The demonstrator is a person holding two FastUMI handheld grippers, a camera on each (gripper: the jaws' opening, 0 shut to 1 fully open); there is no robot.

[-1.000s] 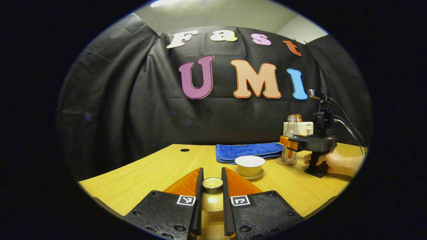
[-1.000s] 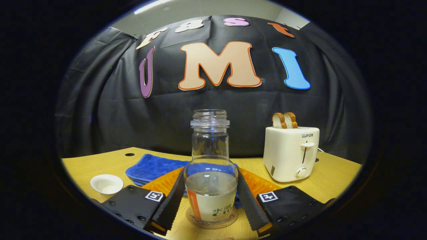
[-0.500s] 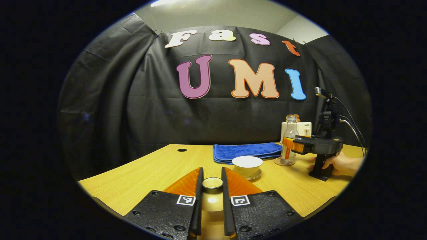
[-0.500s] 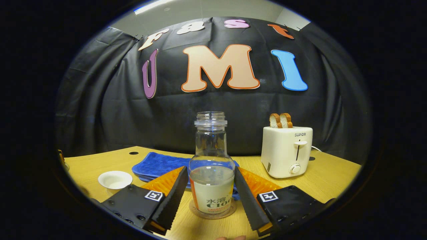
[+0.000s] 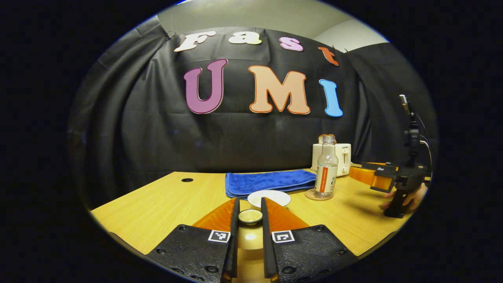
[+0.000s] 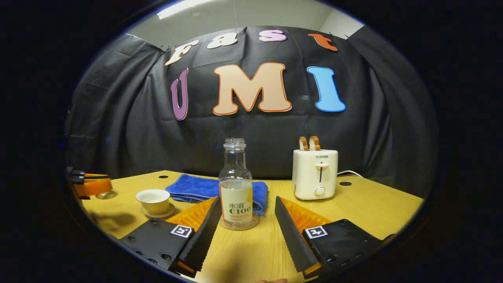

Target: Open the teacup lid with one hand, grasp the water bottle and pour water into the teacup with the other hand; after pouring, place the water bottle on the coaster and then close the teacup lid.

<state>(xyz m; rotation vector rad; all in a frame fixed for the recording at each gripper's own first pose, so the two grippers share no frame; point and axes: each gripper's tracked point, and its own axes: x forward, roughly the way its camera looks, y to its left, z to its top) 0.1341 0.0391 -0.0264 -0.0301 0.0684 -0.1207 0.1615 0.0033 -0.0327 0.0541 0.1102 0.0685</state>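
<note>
In the left gripper view my left gripper (image 5: 250, 205) is shut on the small round teacup lid (image 5: 250, 216), held above the table just in front of the white teacup (image 5: 269, 197). The clear water bottle (image 5: 325, 171) stands upright on its round coaster (image 5: 313, 196), right of the cup. My right gripper (image 6: 247, 204) is open, drawn back from the bottle (image 6: 235, 188), which stands free on the coaster (image 6: 251, 224) ahead of the fingertips. The teacup (image 6: 153, 199) sits uncovered on its saucer (image 6: 167, 214). At the far left the left gripper (image 6: 103, 188) holds the lid (image 6: 105, 194).
A folded blue towel (image 6: 196, 188) lies behind the cup and bottle. A white toaster (image 6: 315, 174) with two bread slices stands at the back right. A hand (image 5: 413, 196) holds the right gripper (image 5: 363, 175) near the table's right edge. Cable holes dot the wooden table (image 6: 353, 208).
The right gripper has let go of the bottle on the coaster and pulled back toward the front. The left gripper, still holding the lid, has swung toward the teacup.
</note>
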